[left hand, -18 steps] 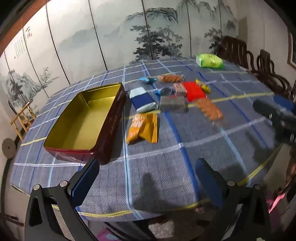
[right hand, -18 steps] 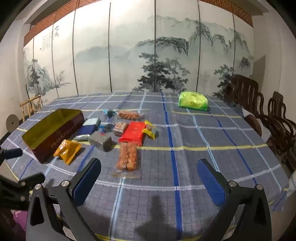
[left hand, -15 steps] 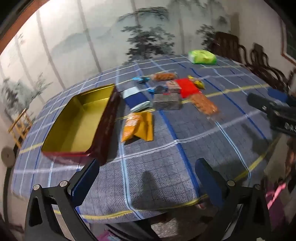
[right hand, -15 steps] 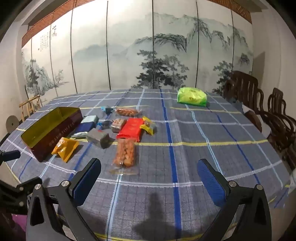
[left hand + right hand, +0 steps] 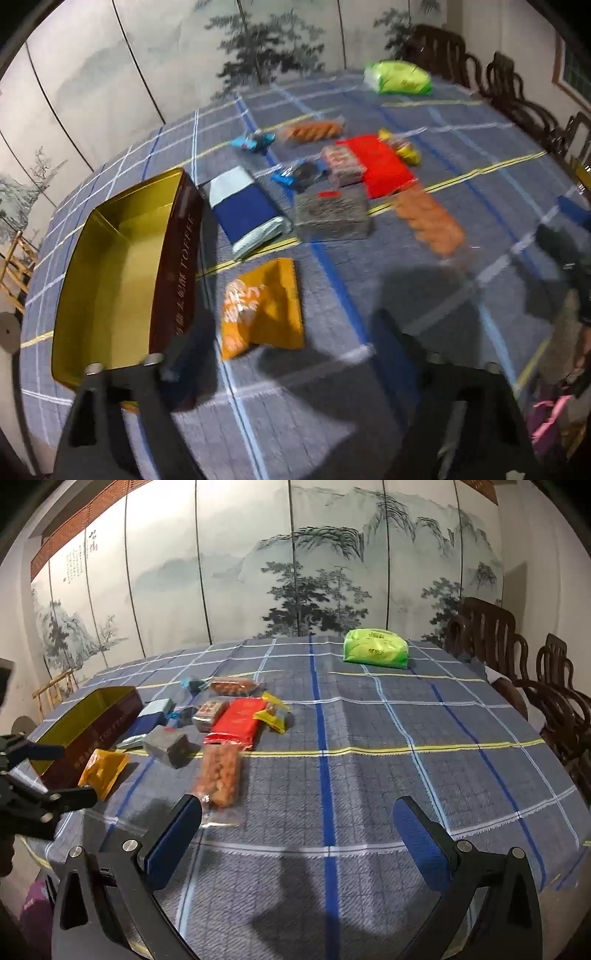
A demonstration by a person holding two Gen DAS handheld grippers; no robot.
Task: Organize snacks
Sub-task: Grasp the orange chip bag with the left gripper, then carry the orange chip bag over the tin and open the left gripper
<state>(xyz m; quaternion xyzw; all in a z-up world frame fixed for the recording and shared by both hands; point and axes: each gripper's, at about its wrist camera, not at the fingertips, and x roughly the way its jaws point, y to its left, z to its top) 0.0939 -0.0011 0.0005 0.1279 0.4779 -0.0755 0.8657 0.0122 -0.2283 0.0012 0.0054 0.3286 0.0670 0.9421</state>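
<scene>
An open red toffee tin (image 5: 122,273) with a gold inside stands at the left of the table; it also shows in the right wrist view (image 5: 88,727). Snack packets lie beside it: an orange packet (image 5: 262,306), a blue and white packet (image 5: 245,206), a grey block (image 5: 332,210), a red packet (image 5: 380,166) and a clear bag of orange snacks (image 5: 428,221). My left gripper (image 5: 291,354) is open and empty, low over the orange packet. My right gripper (image 5: 295,834) is open and empty, just right of the clear bag (image 5: 219,775).
A green bag (image 5: 376,650) lies at the far side of the table. Dark wooden chairs (image 5: 532,672) stand along the right. A painted folding screen (image 5: 295,572) stands behind the table. The checked blue cloth (image 5: 406,757) covers the table.
My left gripper has moved forward and down over the table, closer to the tin and orange packet. My right gripper has edged forward a little. Both stay open.
</scene>
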